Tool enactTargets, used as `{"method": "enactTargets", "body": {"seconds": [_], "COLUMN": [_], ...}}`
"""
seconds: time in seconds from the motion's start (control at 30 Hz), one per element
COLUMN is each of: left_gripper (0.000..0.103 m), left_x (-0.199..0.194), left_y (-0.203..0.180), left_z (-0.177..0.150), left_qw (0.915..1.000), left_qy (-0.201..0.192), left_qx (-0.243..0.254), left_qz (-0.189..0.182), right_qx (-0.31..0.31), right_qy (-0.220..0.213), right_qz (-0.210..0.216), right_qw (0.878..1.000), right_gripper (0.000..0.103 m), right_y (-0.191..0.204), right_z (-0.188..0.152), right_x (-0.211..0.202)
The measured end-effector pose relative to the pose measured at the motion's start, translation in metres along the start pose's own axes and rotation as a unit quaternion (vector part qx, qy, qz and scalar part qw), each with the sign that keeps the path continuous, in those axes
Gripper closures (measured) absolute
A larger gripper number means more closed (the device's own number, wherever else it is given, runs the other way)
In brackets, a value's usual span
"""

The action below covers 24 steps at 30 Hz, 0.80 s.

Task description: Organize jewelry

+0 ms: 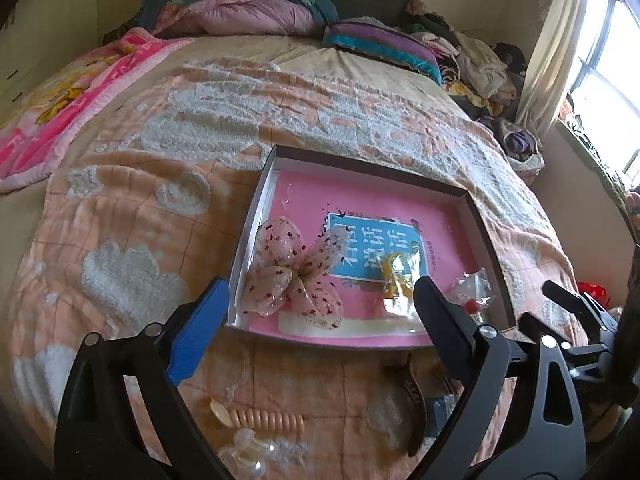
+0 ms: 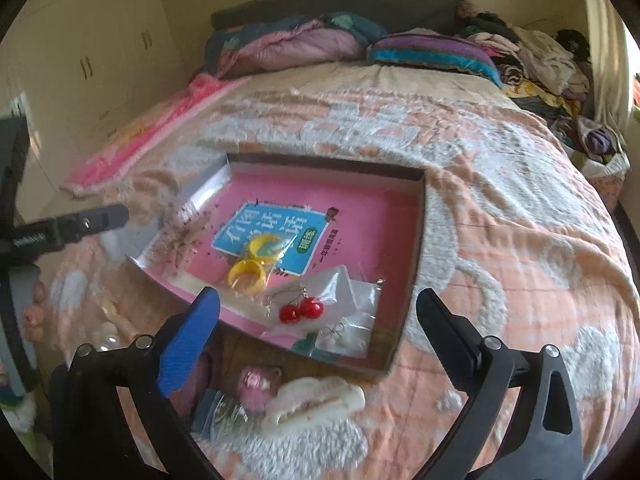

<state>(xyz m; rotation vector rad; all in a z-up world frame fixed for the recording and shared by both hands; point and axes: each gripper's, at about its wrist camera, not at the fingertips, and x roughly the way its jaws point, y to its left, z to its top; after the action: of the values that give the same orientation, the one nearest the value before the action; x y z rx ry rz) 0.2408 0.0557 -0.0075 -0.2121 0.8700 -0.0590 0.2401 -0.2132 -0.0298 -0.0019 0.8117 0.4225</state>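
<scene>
A shallow box (image 1: 486, 232) (image 2: 418, 240) with a pink book as its floor lies on the bed. In it are a sheer pink spotted bow (image 1: 296, 272), yellow rings in a clear bag (image 2: 248, 274) (image 1: 396, 276), and red cherry earrings in a clear bag (image 2: 300, 308) (image 1: 472, 304). My left gripper (image 1: 320, 320) is open and empty above the box's near edge. My right gripper (image 2: 320, 320) is open and empty above the box's near corner. On the blanket in front lie a peach spiral hair tie (image 1: 264, 420), a brown hair claw (image 1: 414, 404), a white hair claw (image 2: 316, 400) and a pink fuzzy piece (image 2: 256, 388).
Clear beads (image 1: 244, 448) lie on the peach and white blanket (image 1: 160, 200) near the front edge. Pillows and folded quilts (image 1: 260, 12) fill the bed's head, a clothes pile (image 1: 480, 60) the far right. The right gripper shows in the left wrist view (image 1: 572, 312).
</scene>
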Motion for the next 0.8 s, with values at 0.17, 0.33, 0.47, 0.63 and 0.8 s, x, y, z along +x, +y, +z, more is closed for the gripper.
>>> {"method": "enactTargets", "body": {"seconds": [0.17,0.33,0.47,0.63,0.8], "left_gripper": [0.017,0.017,0.017,0.017,0.017], "left_x": [-0.020,-0.037,-0.052,-0.073,-0.092], "left_y": [-0.002,-0.003,-0.004,-0.004,-0.004], "left_z": [-0.007,-0.014,-0.017,-0.024,-0.031], "left_qw": [0.9999,0.9998,0.9993,0.9986,0.9977], "left_qy": [-0.012,-0.021,-0.036,-0.051,-0.066], "left_qx": [-0.002,-0.003,-0.005,-0.006,-0.008], "left_qz": [-0.001,-0.002,-0.006,-0.011,-0.012], "right_qx": [0.010,0.014,0.009,0.010,0.010], "right_qy": [-0.027,-0.049,-0.069,-0.088,-0.099], "right_qz": [-0.005,-0.005,-0.009,-0.010,-0.009], "right_qw": [1.000,0.999,0.998,0.996,0.995], "right_gripper": [0.005,0.005,0.005,0.005,0.005], "right_y": [-0.005,-0.005,-0.001,0.003,0.008], "right_z": [-0.002,-0.005,-0.008,-0.014,-0.020], "right_x": [-0.037,-0.066,-0.089,-0.112,-0.128]}}
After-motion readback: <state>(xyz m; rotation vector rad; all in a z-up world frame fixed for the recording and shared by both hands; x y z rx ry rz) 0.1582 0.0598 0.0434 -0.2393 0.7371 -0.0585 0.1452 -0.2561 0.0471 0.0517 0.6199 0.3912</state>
